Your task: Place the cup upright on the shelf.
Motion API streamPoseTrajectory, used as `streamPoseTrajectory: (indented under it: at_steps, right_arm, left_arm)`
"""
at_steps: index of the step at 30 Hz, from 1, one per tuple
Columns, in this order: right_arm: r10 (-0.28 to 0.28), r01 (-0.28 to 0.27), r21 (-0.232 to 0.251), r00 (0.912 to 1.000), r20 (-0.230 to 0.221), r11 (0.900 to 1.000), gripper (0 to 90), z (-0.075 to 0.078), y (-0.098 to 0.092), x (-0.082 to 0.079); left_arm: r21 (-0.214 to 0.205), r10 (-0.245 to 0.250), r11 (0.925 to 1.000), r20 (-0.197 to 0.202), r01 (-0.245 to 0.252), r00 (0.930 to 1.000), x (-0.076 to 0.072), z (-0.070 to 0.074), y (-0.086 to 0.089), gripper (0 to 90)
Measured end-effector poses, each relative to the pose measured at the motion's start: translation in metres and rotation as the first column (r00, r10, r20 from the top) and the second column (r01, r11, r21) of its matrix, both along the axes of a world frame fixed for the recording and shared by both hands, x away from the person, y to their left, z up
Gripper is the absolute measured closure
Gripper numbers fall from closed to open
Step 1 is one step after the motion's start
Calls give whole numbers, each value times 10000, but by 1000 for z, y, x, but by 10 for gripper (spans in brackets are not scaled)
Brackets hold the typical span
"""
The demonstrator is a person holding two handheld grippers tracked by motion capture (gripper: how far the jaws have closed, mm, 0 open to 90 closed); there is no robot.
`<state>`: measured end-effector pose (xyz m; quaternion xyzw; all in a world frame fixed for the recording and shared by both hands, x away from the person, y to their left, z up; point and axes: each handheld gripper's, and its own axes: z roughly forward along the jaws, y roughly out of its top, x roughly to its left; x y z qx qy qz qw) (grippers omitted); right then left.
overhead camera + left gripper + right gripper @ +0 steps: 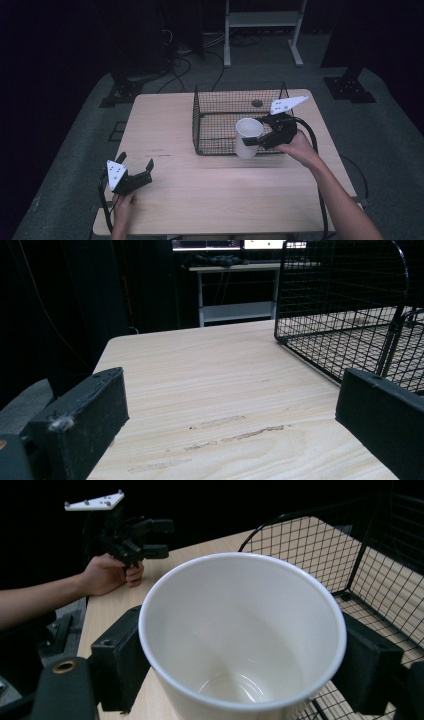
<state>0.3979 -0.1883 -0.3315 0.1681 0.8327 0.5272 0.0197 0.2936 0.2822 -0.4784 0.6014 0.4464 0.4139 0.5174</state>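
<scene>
White cup [240, 635], upright and empty, clamped across its body between the two black jaws of my right gripper [260, 138]; the pads press on opposite sides of the wall just below the rim. In the high view the cup [248, 137] hangs at the near wall of the wire basket [220, 100], apparently clear of the table [200, 195], though whether its base has passed above the basket's top wire I cannot tell. Judged step: carrying the cup over that wall, into or out of the basket. To do it well I keep the clamp firm and the cup level, since a smooth tapered wall may slip downward under a loose grip; I lift straight until the base clears the wire before moving across, so that the mesh does not catch it. My left gripper [134, 170] rests near the table's front left corner, jaws apart and empty, well away from the basket [345, 305].
</scene>
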Motion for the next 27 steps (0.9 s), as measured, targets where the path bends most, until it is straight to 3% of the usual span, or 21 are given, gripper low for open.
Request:
streamPoseTrajectory:
  at_steps: [9,27]
  right_arm:
    - [-34,34,-5,10000,64,10000,191,5,3,8]
    - [-144,144,-62,9998,-106,9999,191,18,13,41]
  left_arm:
    - [1,-6,10000,1,6,10000,0,0,0,0]
    - [-21,-35,10000,10,35,10000,0,0,0,0]
